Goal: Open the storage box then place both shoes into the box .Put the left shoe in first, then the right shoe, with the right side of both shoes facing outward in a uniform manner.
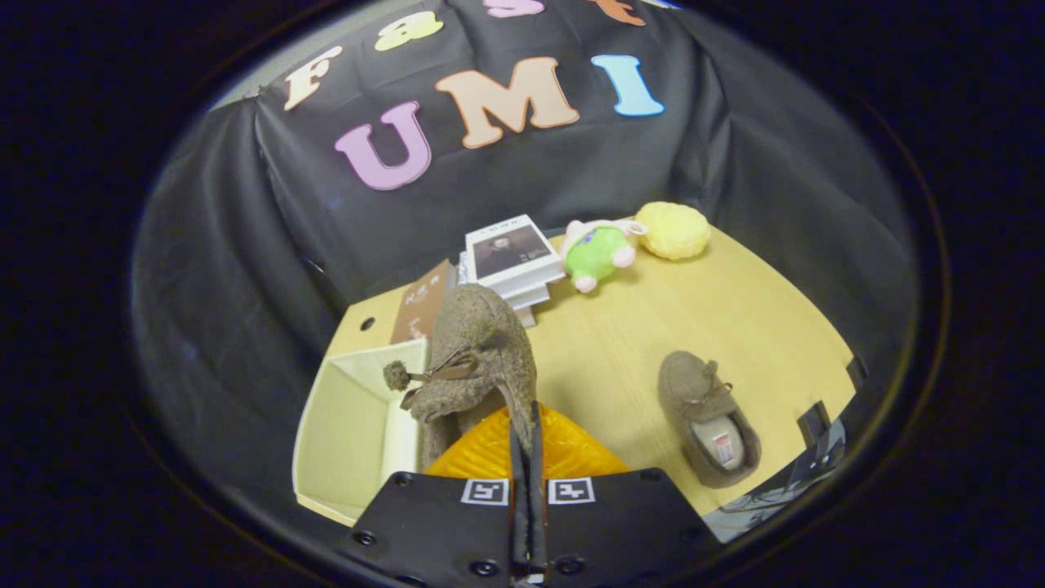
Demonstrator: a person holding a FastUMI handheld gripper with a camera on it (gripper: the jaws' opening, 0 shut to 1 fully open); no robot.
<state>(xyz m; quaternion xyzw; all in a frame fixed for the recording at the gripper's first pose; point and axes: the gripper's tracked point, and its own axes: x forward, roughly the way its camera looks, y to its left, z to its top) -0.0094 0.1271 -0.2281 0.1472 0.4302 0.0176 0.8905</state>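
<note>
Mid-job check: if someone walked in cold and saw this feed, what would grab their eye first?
First, the brown shoe hanging toe-up from the fingers, which are shut on its edge, beside the open cream storage box. Next, the second brown shoe lying on the wooden table off to the other side. Beyond them, a green plush toy and a yellow fluffy ball sit by a stack of books.

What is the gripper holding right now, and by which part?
The gripper is shut on a brown shoe, pinching the collar edge at its opening, toe pointing up.
</note>
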